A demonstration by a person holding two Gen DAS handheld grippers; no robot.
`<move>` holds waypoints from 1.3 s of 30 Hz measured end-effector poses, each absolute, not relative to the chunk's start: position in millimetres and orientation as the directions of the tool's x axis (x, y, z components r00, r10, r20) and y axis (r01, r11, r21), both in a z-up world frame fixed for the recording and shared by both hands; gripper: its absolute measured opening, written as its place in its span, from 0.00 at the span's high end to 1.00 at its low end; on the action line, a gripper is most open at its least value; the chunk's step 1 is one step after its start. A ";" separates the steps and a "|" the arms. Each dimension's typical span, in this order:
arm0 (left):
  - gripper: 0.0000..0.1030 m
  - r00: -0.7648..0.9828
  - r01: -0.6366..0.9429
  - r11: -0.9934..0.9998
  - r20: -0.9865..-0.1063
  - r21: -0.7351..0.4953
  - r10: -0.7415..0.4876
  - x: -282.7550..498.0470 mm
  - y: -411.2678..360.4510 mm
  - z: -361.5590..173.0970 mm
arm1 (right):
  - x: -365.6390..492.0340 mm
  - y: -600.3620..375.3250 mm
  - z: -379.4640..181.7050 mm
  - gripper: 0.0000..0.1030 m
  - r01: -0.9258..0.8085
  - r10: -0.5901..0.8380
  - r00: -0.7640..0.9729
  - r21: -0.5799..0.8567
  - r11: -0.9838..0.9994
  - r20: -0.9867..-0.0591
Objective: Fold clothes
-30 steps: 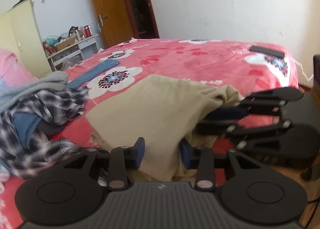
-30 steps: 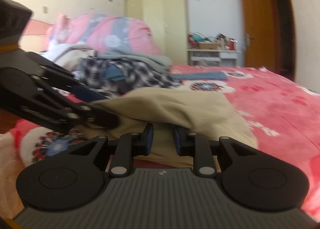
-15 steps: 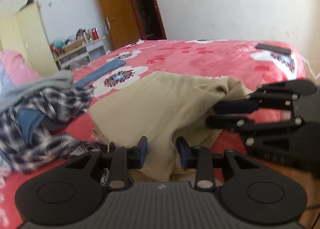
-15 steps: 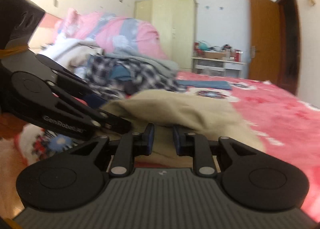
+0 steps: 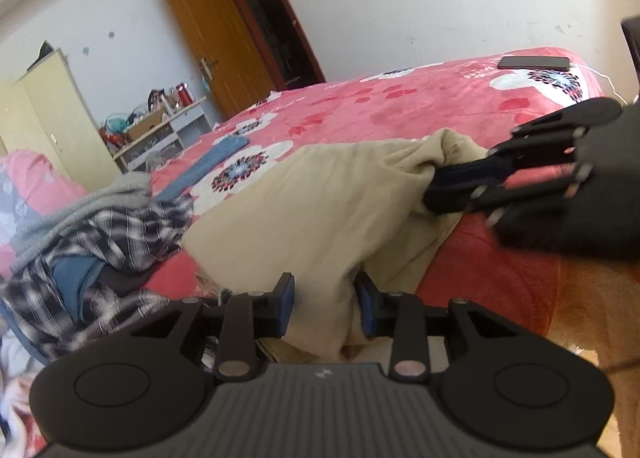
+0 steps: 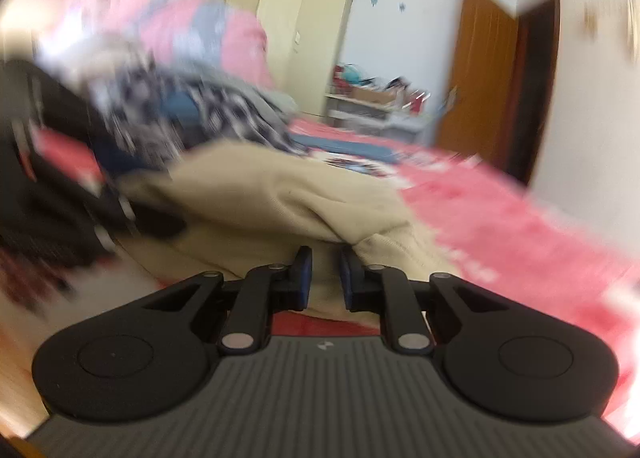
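A beige garment (image 5: 312, 202) lies partly folded on the red flowered bed (image 5: 400, 106). My left gripper (image 5: 325, 304) is shut on the garment's near edge, with cloth bunched between the blue pads. My right gripper (image 5: 434, 188) comes in from the right in the left wrist view and is shut on the garment's far right corner, lifting it. In the blurred right wrist view the same beige garment (image 6: 280, 194) runs between the right gripper's (image 6: 324, 274) pads, and the left gripper (image 6: 60, 210) shows as a dark shape at left.
A heap of plaid and grey clothes (image 5: 92, 234) lies at left on the bed. A blue cloth (image 5: 208, 162) lies further back. A black phone (image 5: 534, 63) rests near the far right edge. A wardrobe (image 5: 48, 126), cluttered shelf (image 5: 160, 126) and wooden door (image 5: 216, 38) stand behind.
Both grippers have stayed shut on the beige garment and lifted and tilted with it. The right gripper is moving fast, blurring its view. The garment's right corner has risen.
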State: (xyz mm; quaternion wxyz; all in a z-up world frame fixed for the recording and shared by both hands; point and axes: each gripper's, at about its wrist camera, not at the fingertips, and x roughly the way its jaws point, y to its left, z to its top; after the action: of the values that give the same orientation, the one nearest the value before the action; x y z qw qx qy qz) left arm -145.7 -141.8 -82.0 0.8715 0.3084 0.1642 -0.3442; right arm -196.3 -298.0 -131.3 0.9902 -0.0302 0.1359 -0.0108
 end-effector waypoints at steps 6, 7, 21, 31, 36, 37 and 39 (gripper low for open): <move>0.60 0.671 0.741 0.495 -0.475 0.454 -0.570 -153.1 -155.4 -70.5 | -235.1 -326.3 -111.6 0.87 -0.020 0.034 0.976 0.066 0.998 -0.217; 0.60 0.663 0.748 0.483 -0.475 0.455 -0.579 -152.7 -160.6 -69.8 | -237.9 -327.1 -108.8 0.87 -0.002 0.014 0.977 0.054 0.999 -0.212; 0.89 0.620 0.783 0.533 -0.455 0.319 -0.639 -127.2 -192.2 -60.6 | -211.8 -329.6 -118.7 0.94 -0.058 0.072 0.971 0.069 0.996 -0.228; 0.95 0.567 0.822 0.502 -0.467 0.268 -0.679 -131.8 -177.3 -68.6 | -176.1 -324.7 -132.1 1.00 0.036 -0.013 0.963 0.082 0.996 -0.271; 0.95 0.571 0.819 0.505 -0.465 0.273 -0.676 -135.1 -169.4 -75.1 | -184.2 -320.4 -132.4 1.00 0.036 0.002 0.968 0.146 0.989 -0.252; 0.95 0.571 0.820 0.503 -0.466 0.274 -0.676 -134.8 -168.3 -76.5 | -191.3 -321.9 -130.0 1.00 0.015 0.026 0.972 0.174 0.985 -0.234; 0.95 0.568 0.822 0.496 -0.475 0.281 -0.672 -134.7 -167.8 -81.6 | -194.8 -320.0 -130.2 1.00 0.027 0.010 0.972 0.155 0.987 -0.237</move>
State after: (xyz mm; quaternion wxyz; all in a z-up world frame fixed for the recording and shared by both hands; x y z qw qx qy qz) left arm -134.7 -167.8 -81.6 0.8512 0.2440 0.1536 -0.4386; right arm -194.8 -320.0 -130.2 0.9897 0.0791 0.1192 -0.0042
